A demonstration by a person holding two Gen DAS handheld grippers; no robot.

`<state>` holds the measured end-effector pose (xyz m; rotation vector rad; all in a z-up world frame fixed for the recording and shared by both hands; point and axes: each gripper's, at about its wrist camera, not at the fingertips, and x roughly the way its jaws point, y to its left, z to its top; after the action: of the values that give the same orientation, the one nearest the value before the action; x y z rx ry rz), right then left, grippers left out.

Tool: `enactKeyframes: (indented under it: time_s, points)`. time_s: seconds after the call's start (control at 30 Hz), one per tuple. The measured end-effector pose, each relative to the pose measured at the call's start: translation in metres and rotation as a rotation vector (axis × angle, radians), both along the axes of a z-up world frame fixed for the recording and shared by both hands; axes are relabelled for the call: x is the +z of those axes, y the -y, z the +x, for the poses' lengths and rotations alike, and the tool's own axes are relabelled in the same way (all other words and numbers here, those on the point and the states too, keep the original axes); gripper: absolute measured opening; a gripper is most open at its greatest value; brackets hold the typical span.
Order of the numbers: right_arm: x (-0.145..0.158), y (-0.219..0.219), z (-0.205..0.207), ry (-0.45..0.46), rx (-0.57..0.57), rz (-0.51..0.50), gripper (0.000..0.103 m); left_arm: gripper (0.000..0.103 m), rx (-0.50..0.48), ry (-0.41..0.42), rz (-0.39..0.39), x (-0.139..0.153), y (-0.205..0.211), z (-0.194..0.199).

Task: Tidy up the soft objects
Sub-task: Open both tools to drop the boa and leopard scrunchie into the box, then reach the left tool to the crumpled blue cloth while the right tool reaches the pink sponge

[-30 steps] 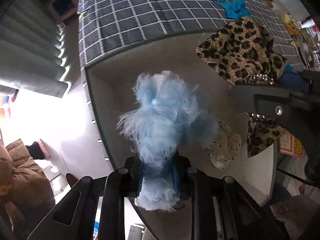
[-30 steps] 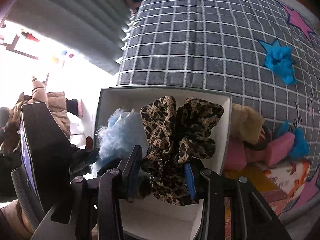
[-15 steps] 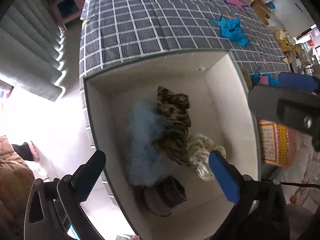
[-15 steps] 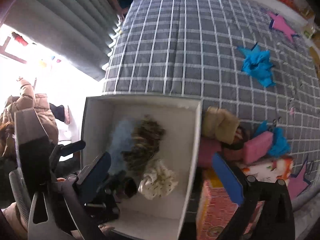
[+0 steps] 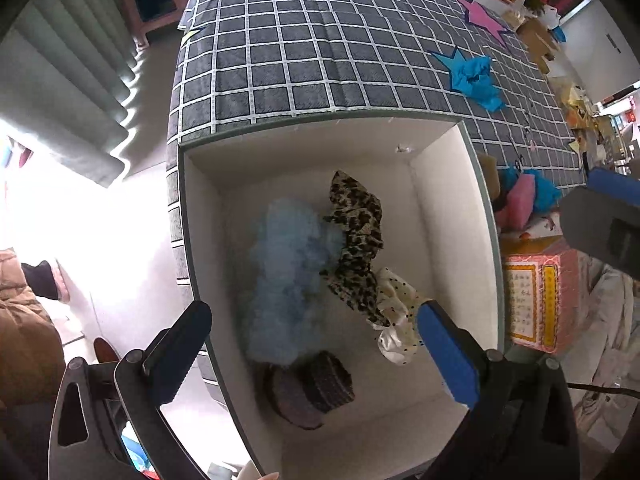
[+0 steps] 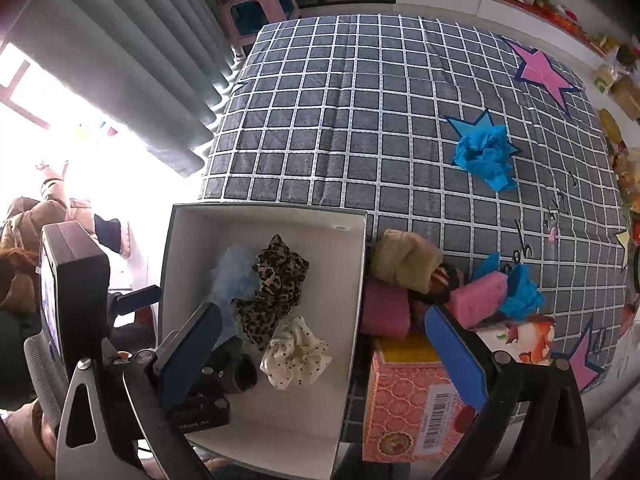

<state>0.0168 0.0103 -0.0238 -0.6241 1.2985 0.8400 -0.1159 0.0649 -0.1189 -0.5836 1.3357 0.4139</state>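
A white box (image 5: 448, 200) (image 6: 352, 272) on the checked bed holds a fluffy light-blue scrunchie (image 5: 284, 268) (image 6: 232, 276), a leopard-print scrunchie (image 5: 356, 244) (image 6: 276, 292), a cream dotted scrunchie (image 5: 396, 320) (image 6: 296, 356) and a dark knitted one (image 5: 312, 392). My left gripper (image 5: 316, 348) is open and empty above the box. My right gripper (image 6: 320, 344) is open and empty above the box's right wall. A bright blue scrunchie (image 5: 478, 80) (image 6: 486, 156) lies on the bed.
Right of the box lie a beige roll (image 6: 404, 260), pink pieces (image 6: 476, 300) (image 6: 384, 312) and another blue scrunchie (image 6: 520, 292). A pink printed carton (image 6: 416, 408) (image 5: 540, 296) stands at the bed's near edge. Curtains (image 6: 132, 60) hang on the left.
Both grippers opened and let go: the blue fluffy scrunchie and the leopard scrunchie dropped into the box. Both grippers then rose and pulled back.
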Motion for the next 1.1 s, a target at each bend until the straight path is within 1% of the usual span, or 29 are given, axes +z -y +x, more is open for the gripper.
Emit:
enactKeyframes:
  time_s: [0.33,0.53,0.7,0.9,1.1]
  points:
    - [0.007,0.011,0.007,-0.001,0.02,0.005,0.102,0.103,0.022,-0.013,-0.006,0.004,0.012,0.004]
    - [0.011,0.023,0.019,-0.007,0.007,0.014,0.102,0.103,0.034,-0.025,-0.02,0.007,0.018,0.01]
    - [0.016,0.037,0.038,-0.011,-0.028,0.034,0.102,0.103,0.041,-0.014,-0.053,0.015,0.02,0.022]
    - [0.018,0.067,0.075,-0.018,-0.109,0.045,0.102,0.103,0.049,0.006,-0.129,0.028,0.024,0.047]
    - [0.012,0.117,0.13,-0.035,-0.258,0.039,0.102,0.103,0.063,0.023,-0.235,0.042,0.032,0.085]
